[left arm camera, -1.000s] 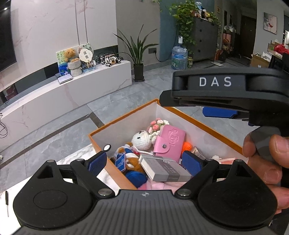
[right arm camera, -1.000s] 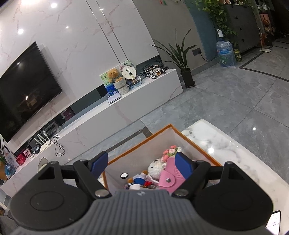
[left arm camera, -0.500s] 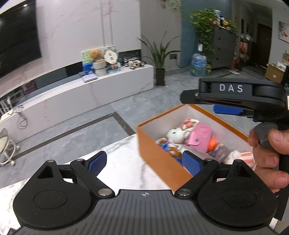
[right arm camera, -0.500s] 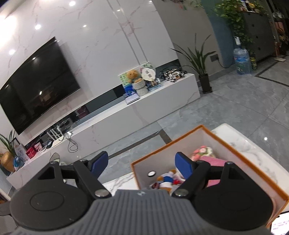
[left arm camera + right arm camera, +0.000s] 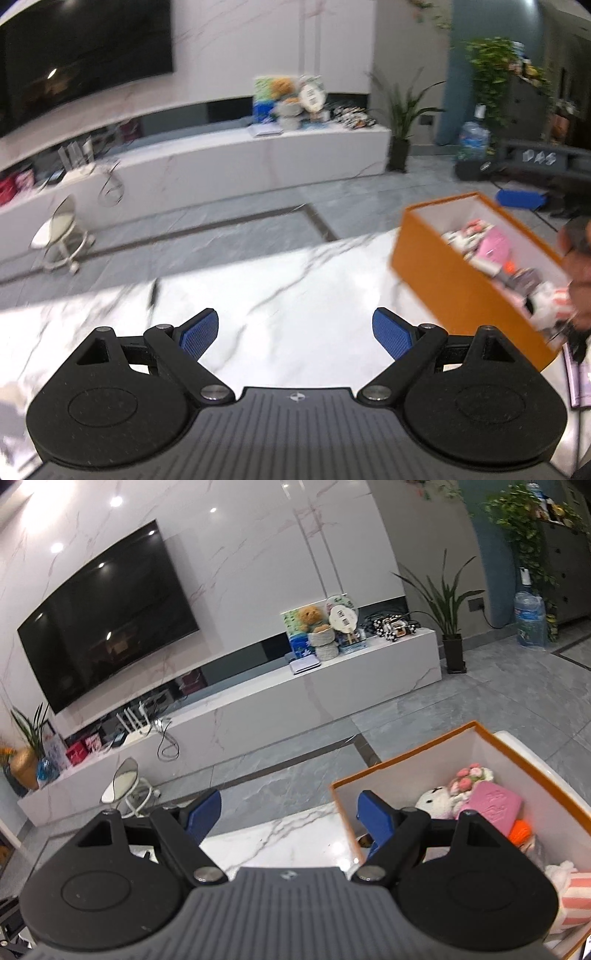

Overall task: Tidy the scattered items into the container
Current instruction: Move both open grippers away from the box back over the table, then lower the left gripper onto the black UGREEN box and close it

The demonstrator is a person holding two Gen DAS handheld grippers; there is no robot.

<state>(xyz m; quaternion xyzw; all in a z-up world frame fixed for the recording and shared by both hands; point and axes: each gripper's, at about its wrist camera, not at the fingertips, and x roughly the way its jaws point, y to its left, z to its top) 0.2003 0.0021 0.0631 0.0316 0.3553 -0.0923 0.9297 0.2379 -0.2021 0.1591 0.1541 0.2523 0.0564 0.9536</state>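
Observation:
An orange box (image 5: 454, 291) with white inner walls stands on the white marble table (image 5: 288, 295), at the right of the left wrist view. It holds a pink card pouch (image 5: 493, 803), a white plush toy (image 5: 436, 805), crocheted flowers (image 5: 471, 775) and other small things. My left gripper (image 5: 295, 334) is open over bare table, left of the box, with nothing between its fingers. My right gripper (image 5: 288, 812) is open too and empty, hovering by the box's near-left corner (image 5: 336, 786). A hand (image 5: 576, 280) shows at the right edge, with the other gripper (image 5: 535, 162) above the box.
A thin dark pen-like thing (image 5: 152, 293) lies on the table at the left. A purple-edged flat item (image 5: 578, 376) sits beside the box at the right edge. Beyond the table are grey floor tiles, a small white stool (image 5: 125, 786) and a long white TV bench (image 5: 295, 698).
Both views have swung left: the box slid from the centre to the right side of each frame. My left gripper now sits over bare table instead of over the box's contents.

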